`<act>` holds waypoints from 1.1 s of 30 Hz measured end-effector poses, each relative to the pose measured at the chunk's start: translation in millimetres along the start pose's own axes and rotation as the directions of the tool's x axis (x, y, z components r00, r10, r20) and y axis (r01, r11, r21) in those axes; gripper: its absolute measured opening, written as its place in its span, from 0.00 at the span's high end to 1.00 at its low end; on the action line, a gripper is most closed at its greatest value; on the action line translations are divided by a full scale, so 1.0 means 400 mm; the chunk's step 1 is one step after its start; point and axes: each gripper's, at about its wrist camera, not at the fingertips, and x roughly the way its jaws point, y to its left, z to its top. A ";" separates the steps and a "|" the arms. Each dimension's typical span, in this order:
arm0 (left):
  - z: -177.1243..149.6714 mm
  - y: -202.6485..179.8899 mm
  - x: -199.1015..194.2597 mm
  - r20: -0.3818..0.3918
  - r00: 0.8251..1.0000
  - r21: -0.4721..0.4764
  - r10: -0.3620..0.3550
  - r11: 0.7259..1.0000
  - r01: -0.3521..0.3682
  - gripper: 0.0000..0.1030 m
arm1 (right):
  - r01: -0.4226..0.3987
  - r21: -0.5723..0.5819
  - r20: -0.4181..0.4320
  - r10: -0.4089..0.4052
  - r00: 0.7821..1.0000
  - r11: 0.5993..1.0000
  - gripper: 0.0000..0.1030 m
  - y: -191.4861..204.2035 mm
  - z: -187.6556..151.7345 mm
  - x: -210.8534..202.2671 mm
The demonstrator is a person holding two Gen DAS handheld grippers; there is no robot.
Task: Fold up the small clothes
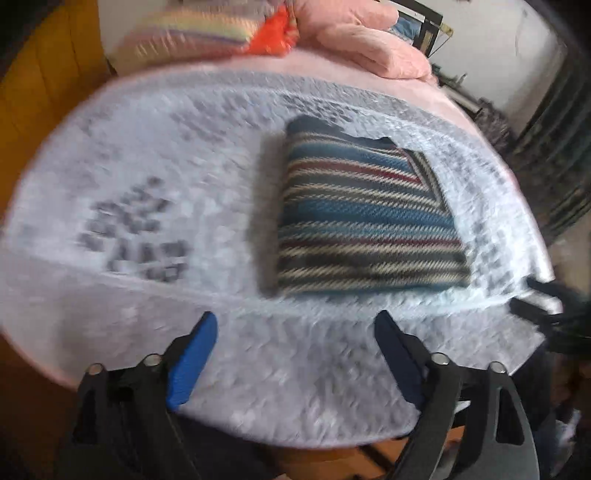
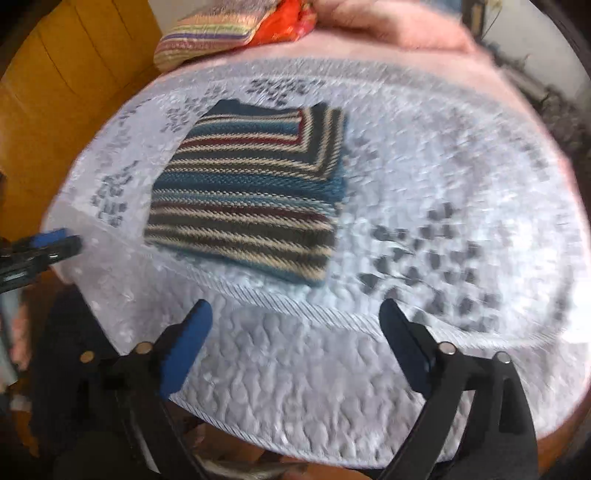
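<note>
Both jaws spread wide and empty: left hand-held gripper (image 1: 295, 325), right hand-held gripper (image 2: 295, 314), low over the bed (image 2: 295, 369). The folded striped sweater (image 1: 365, 218) lies at one o'clock from the left, eleven from the right, about equally near; stripes run crosswise.

Blue, cream, maroon and black stripes on the folded garment (image 2: 247, 192); white quilt (image 2: 369, 369) with grey patches.

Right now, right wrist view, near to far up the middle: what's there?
right gripper, open and empty → quilted white mat → folded striped knit → pink blanket → striped pillow and orange-red cloth at the far edge.
</note>
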 end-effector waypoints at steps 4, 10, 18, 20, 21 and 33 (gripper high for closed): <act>-0.078 -0.013 -0.155 0.102 0.992 0.008 0.070 0.997 -0.071 0.14 | 0.237 0.010 0.089 -0.237 0.967 0.972 0.03 0.048 -0.037 -0.103; -0.130 -0.081 -0.314 0.206 0.973 0.065 0.105 0.991 -0.121 0.14 | 0.303 0.013 0.179 -0.300 0.937 0.953 0.03 0.108 -0.055 -0.276; -0.131 -0.123 -0.507 0.272 0.962 0.084 0.006 0.996 -0.030 0.14 | 0.253 0.026 0.251 -0.251 0.935 0.967 0.03 0.158 -0.052 -0.499; -0.126 -0.128 -0.542 0.276 0.961 0.081 0.006 0.996 -0.029 0.14 | 0.243 0.027 0.269 -0.241 0.932 0.970 0.03 0.170 -0.058 -0.549; -0.125 -0.131 -0.550 0.275 0.961 0.075 -0.001 0.997 -0.020 0.14 | 0.245 0.025 0.271 -0.242 0.931 0.969 0.03 0.175 -0.060 -0.565; -0.138 -0.161 -0.580 0.291 0.956 0.009 0.050 0.998 -0.055 0.14 | 0.270 0.023 0.313 -0.263 0.913 0.963 0.03 0.206 -0.085 -0.647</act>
